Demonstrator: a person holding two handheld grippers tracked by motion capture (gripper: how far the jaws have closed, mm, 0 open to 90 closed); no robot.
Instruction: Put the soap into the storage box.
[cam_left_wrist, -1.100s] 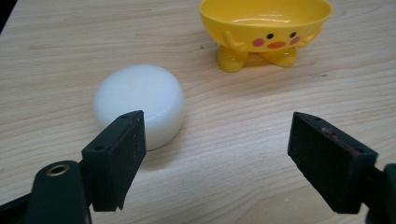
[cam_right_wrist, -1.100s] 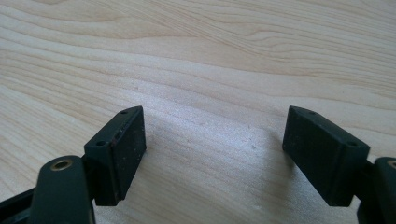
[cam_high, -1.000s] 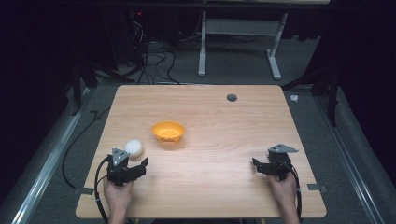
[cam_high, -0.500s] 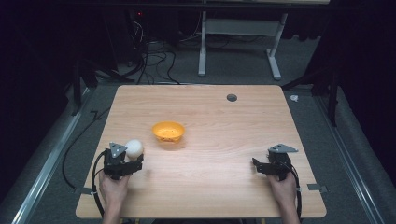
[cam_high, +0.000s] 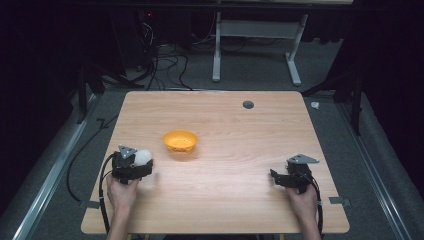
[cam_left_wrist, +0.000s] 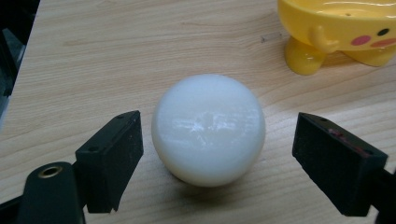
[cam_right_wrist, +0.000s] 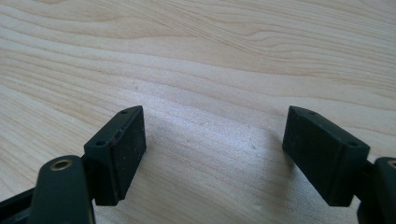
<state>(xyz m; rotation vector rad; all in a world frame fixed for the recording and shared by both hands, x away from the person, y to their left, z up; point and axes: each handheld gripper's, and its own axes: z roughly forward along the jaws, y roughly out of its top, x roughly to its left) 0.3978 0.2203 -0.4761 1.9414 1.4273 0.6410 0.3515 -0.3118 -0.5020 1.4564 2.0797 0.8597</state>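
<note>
Ball (cam_left_wrist: 208, 129), white, sits between left gripper (cam_left_wrist: 224, 163) jaws, spread, seemingly not touching. Yellow bowl (cam_left_wrist: 343, 30) at 1 o'clock. Right gripper (cam_right_wrist: 212, 154) jaws spread over bare table (cam_right_wrist: 210, 56).

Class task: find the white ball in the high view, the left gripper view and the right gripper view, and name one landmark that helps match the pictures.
High view: white ball at left, by the left gripper.
Left gripper view: ball at centre, between open jaws.
Right gripper view: not in it, bare table.
Shared landmark: yellow bowl, beyond the ball.
</note>
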